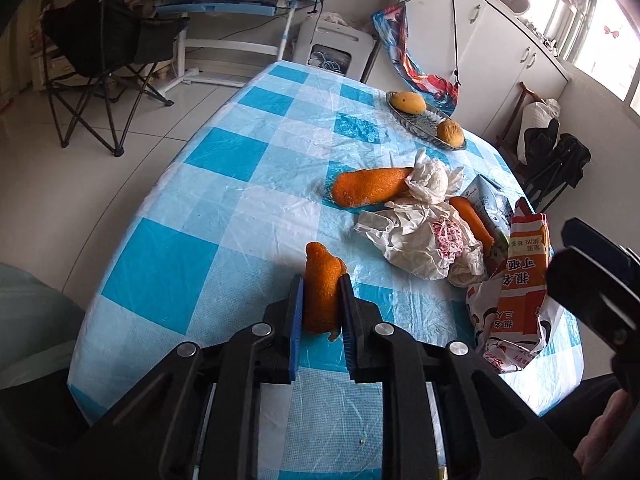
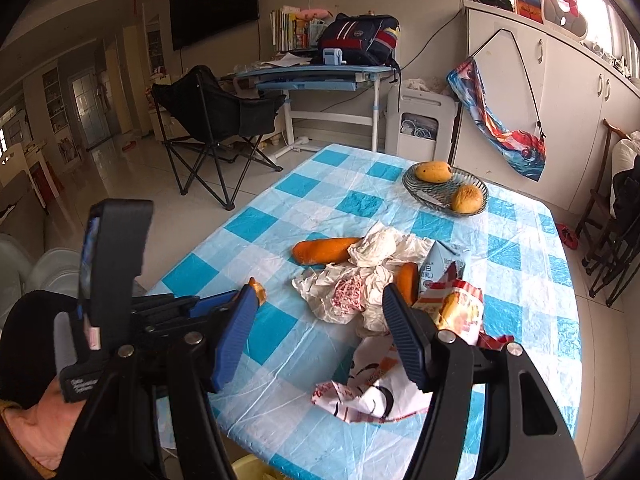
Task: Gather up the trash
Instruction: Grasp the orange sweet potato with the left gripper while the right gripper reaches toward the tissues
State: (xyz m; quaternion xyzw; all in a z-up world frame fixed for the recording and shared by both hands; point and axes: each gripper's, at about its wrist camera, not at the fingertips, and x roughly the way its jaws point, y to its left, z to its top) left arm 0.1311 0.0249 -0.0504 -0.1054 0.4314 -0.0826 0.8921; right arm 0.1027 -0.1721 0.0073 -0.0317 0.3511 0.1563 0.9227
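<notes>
My left gripper (image 1: 321, 282) is shut on a curled piece of orange peel (image 1: 320, 280), held upright just over the blue-checked tablecloth (image 1: 224, 240). To its right lies a heap of trash: a long peel (image 1: 370, 186), crumpled tissue (image 1: 434, 178), a white plastic wrapper (image 1: 416, 240), a blue milk carton (image 1: 490, 200) and a torn orange carton (image 1: 522, 276). My right gripper (image 2: 320, 300) stands open above the near side of the heap, over the wrapper (image 2: 344, 296) and a printed bag (image 2: 372, 392), gripping nothing. The left gripper's fingers (image 2: 236, 320) with the peel (image 2: 258, 290) show beside it.
A glass dish (image 2: 432, 200) with two yellow fruits sits at the table's far right. A folding chair (image 2: 216, 116), a blue desk (image 2: 316, 76) and white cabinets (image 2: 568, 100) stand beyond. A pale yellow container (image 2: 248, 468) peeks out under the near table edge.
</notes>
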